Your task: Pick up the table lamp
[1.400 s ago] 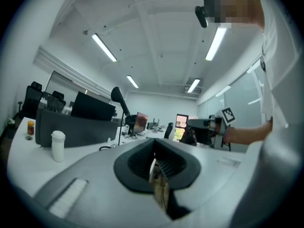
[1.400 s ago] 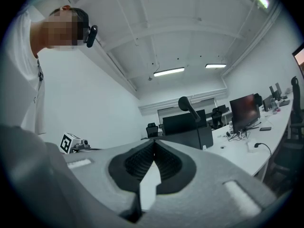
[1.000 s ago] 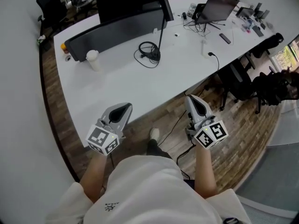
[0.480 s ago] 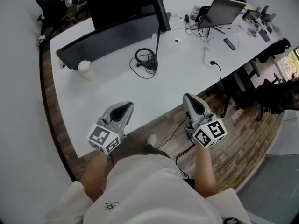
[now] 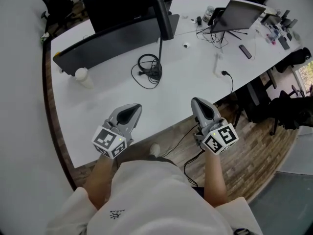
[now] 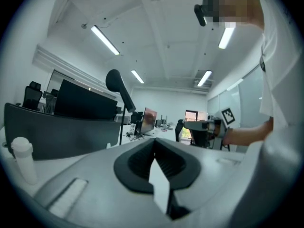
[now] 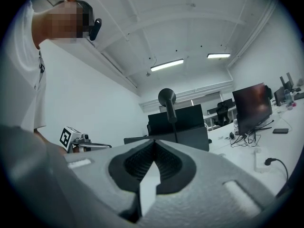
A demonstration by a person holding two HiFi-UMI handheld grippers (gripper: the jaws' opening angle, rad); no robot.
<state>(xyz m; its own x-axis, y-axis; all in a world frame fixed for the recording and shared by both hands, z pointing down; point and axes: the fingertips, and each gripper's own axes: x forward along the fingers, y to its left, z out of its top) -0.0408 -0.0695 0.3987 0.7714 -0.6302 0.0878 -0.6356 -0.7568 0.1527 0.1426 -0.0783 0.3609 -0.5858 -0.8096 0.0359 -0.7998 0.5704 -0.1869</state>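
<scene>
One table lamp (image 5: 165, 23) stands mid-desk on the one white desk (image 5: 112, 97), with one laptop (image 5: 237, 16) to its right. Two grippers hover near the front edge: left gripper (image 5: 131, 110) and right gripper (image 5: 203, 105), both closed, empty, touching nothing.

top (image 5: 146, 195): off-white, short sleeves | left claw (image 5: 137, 106), right claw (image 5: 195, 102): grey shells, black pads, black-and-white marker cubes (image 5: 108, 142)
</scene>
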